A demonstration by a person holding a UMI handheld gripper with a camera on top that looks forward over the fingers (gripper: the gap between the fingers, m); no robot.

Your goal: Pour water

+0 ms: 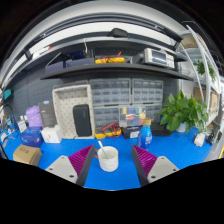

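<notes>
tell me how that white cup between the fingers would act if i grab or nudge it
The white cup looks rigid, so the gripper, open with the cup between its fingers, could probably squeeze it without crushing. It looks small and likely light, so a nudge may slide it on the blue table. The stick standing inside might shift or tip.

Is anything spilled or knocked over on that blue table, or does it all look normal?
Nothing stands out. The white cup stands upright on the blue table, just ahead of the open fingers, with something thin sticking out of it. The blue bottle beyond is upright too, and I see no spill on the table.
</notes>
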